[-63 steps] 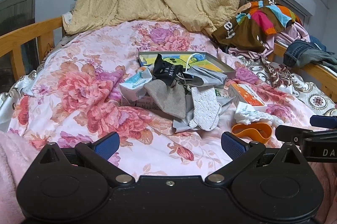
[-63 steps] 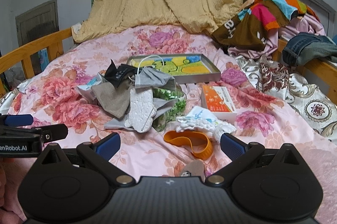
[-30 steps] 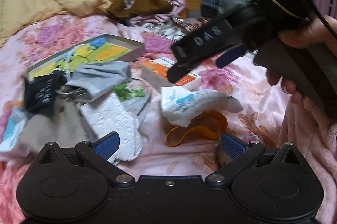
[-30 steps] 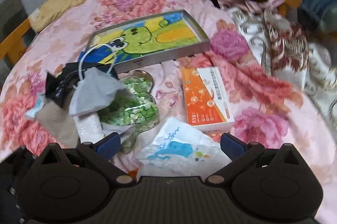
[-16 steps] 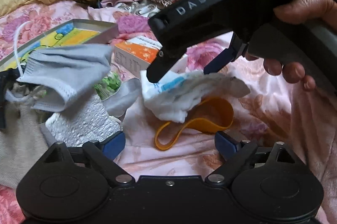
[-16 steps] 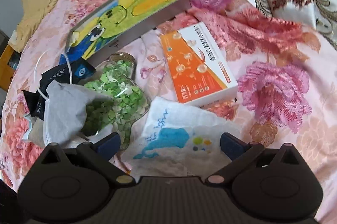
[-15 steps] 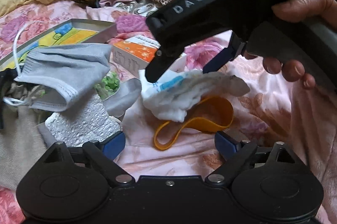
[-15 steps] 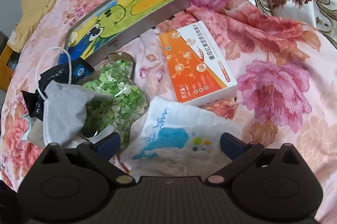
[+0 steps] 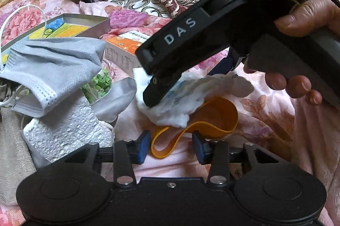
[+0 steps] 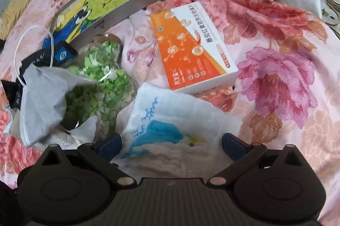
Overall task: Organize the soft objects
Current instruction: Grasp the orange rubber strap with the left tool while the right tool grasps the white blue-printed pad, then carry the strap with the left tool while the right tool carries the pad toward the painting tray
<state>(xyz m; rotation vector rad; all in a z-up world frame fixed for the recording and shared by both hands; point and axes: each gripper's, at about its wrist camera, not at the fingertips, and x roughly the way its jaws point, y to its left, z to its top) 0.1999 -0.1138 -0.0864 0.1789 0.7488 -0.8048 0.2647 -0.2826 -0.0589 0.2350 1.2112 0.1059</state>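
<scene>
My left gripper [image 9: 171, 146] has just been narrowing, its blue pads [image 9: 142, 145] half-closed around the near end of the orange band [image 9: 191, 130] without pinching it. My right gripper [image 10: 172, 146] stands spread wide over the white cloth [image 10: 180, 117], which lies on the floral bedspread [image 10: 286, 77] beside the orange box [image 10: 191, 45].
</scene>
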